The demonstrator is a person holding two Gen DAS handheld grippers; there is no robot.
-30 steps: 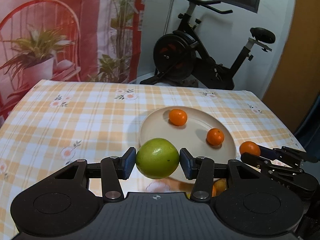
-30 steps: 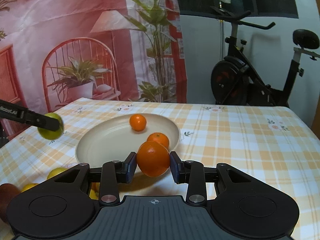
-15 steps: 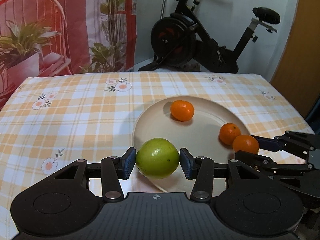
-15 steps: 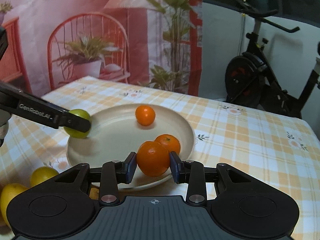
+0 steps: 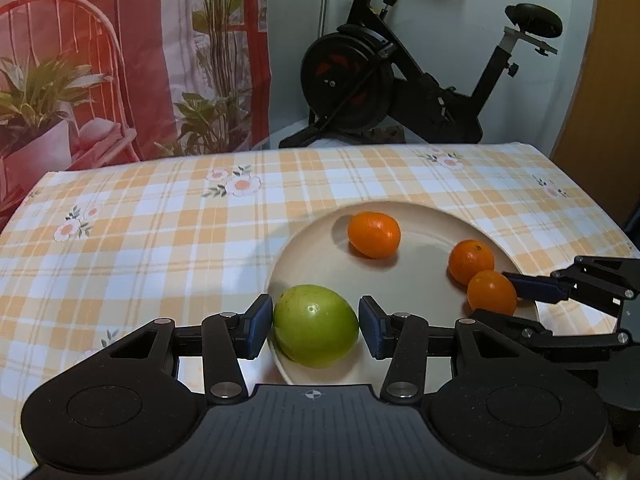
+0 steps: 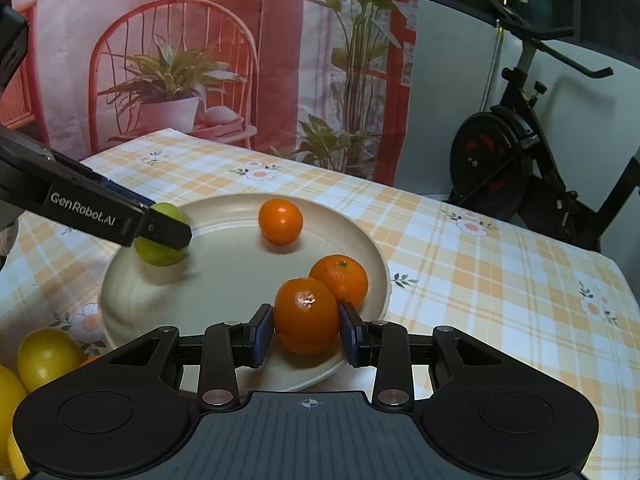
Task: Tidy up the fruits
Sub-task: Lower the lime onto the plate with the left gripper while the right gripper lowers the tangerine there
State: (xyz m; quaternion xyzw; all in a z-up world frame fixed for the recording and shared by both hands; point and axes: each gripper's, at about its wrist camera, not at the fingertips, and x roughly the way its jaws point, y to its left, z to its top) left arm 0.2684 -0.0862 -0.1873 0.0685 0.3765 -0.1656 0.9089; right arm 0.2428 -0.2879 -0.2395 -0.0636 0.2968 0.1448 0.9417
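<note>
My left gripper (image 5: 316,326) is shut on a green fruit (image 5: 315,325) just over the near left rim of the cream plate (image 5: 316,248). In the right wrist view the same green fruit (image 6: 162,236) sits at the plate's (image 6: 224,264) left side, half hidden by the left gripper's finger. My right gripper (image 6: 306,330) is shut on an orange (image 6: 306,320) over the plate's near right edge, beside a second orange (image 6: 340,280) that lies on the plate. A third orange (image 6: 280,222) lies toward the plate's far side. The left wrist view shows the held orange (image 5: 492,292) too.
Yellow fruits (image 6: 44,356) lie on the checked tablecloth (image 6: 500,272) left of the plate. An exercise bike (image 5: 404,80) stands beyond the table's far edge, and a printed backdrop (image 6: 200,48) hangs behind.
Both grippers have come forward and lower over the plate with their fruits still held. The green fruit now hangs over the plate's left rim, the held orange beside the orange on the right.
</note>
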